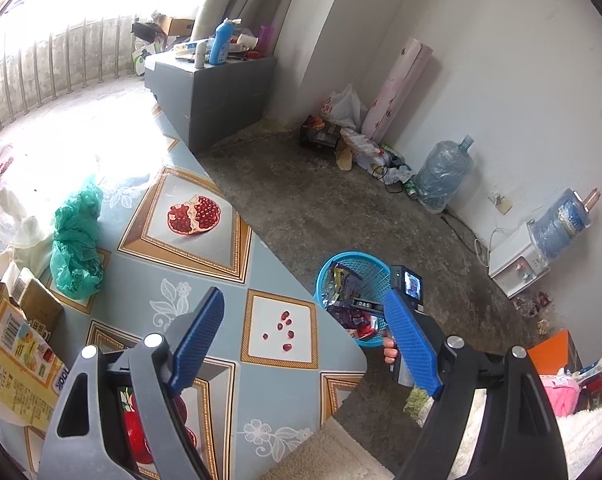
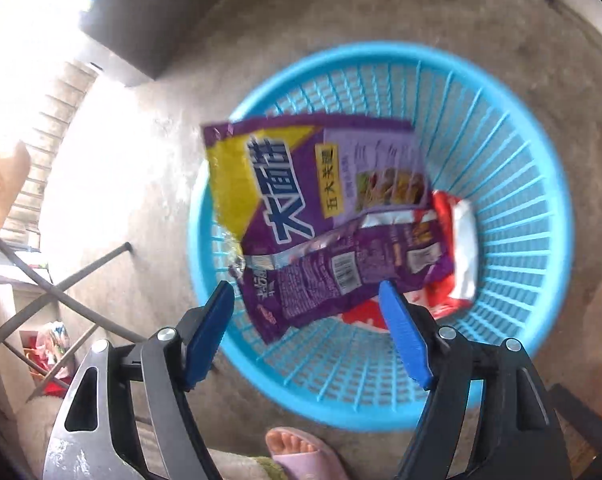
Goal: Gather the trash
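Right hand-held gripper point(image 2: 307, 332) jaws wide, empty | purple wrapper point(image 2: 321, 216) lies in blue basket point(image 2: 541, 200) | left hand-held gripper point(image 1: 301, 344) wide over worktop point(image 1: 221, 280) | green bag point(image 1: 77, 240): light, limp, pinch a fold

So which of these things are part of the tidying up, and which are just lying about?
Part of the job:
- blue basket on the floor
- purple wrapper over the basket
- right tongs, open above it
- green plastic bag on the table
- yellow carton

Just lying about:
- water jug by the wall
- water dispenser
- grey cabinet
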Motion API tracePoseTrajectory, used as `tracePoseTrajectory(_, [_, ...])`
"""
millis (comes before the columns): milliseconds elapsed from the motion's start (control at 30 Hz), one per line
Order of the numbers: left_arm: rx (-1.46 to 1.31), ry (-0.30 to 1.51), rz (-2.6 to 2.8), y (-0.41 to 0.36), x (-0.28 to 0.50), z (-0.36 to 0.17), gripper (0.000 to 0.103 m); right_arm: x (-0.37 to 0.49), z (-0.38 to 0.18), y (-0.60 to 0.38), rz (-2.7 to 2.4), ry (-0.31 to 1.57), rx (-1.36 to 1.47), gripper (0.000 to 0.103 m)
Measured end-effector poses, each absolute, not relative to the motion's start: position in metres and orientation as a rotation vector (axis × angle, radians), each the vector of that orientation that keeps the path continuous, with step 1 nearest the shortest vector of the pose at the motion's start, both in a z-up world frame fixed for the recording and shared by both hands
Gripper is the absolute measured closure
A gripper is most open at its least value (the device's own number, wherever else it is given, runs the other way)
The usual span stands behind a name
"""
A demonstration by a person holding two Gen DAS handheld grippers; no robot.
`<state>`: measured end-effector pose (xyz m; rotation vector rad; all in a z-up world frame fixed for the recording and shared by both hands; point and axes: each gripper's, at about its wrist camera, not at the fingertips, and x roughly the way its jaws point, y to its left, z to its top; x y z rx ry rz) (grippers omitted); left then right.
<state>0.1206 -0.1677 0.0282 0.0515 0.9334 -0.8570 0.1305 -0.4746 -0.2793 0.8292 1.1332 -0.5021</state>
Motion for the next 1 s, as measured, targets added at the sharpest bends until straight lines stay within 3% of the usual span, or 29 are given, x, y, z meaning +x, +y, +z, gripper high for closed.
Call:
tracePoseTrajectory(533, [-0.038,0.826,-0.878,-0.113,0.105,0.052,0.021,0.051,-0.102,-0.447,-0.513,0.812,0.700,0.025])
tracePoseTrajectory(1000, [-0.047,0.732,-0.826,-0.075,0.133,0.073,0.021,0.084,-0.036,-0.341,-0.422,0.802,0.519,0.018])
